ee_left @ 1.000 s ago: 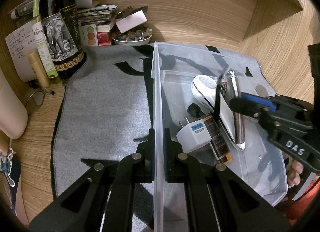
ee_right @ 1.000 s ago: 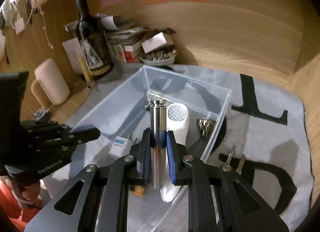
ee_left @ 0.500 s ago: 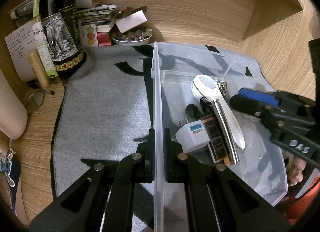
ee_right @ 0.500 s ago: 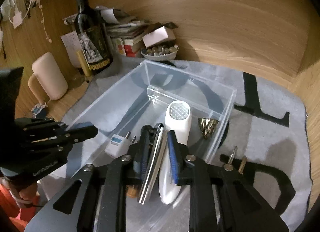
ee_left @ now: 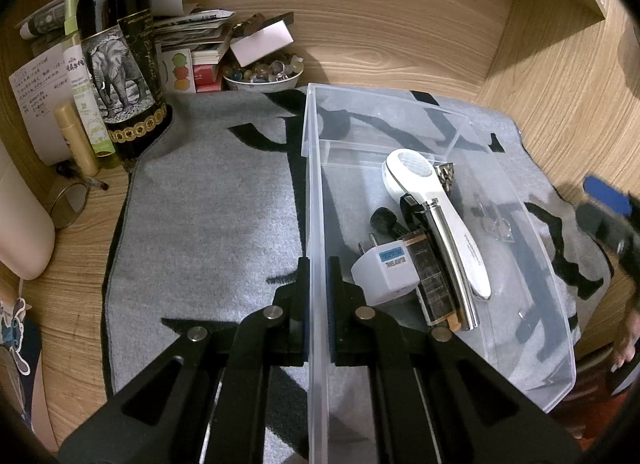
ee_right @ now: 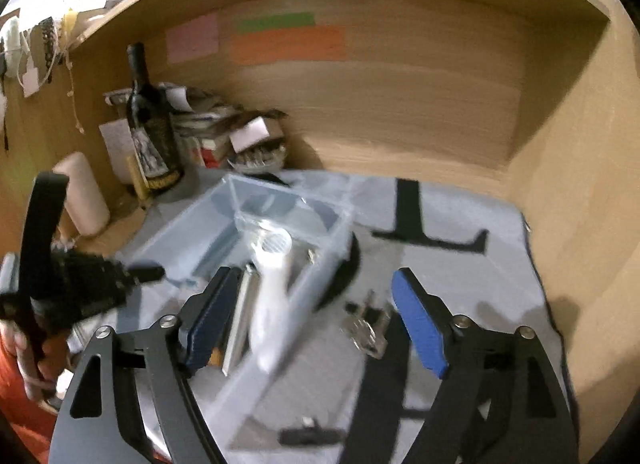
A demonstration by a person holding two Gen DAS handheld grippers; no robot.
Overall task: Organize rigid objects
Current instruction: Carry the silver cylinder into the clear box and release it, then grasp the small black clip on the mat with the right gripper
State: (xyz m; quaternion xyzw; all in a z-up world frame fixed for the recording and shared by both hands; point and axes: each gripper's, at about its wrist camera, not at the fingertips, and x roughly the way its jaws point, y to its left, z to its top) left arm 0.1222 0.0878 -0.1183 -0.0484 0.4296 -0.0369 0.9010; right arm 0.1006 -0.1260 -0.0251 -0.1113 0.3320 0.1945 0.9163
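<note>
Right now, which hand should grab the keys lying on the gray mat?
Probably the right. The right hand-held gripper has nothing between its opening jaws, and the keys lie just below it. The left hand-held gripper is shut on the clear bin's wall.

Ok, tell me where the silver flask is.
In the left wrist view, the silver flask lies inside the clear bin, right of centre, between the white handheld device and the dark lighter.
</note>
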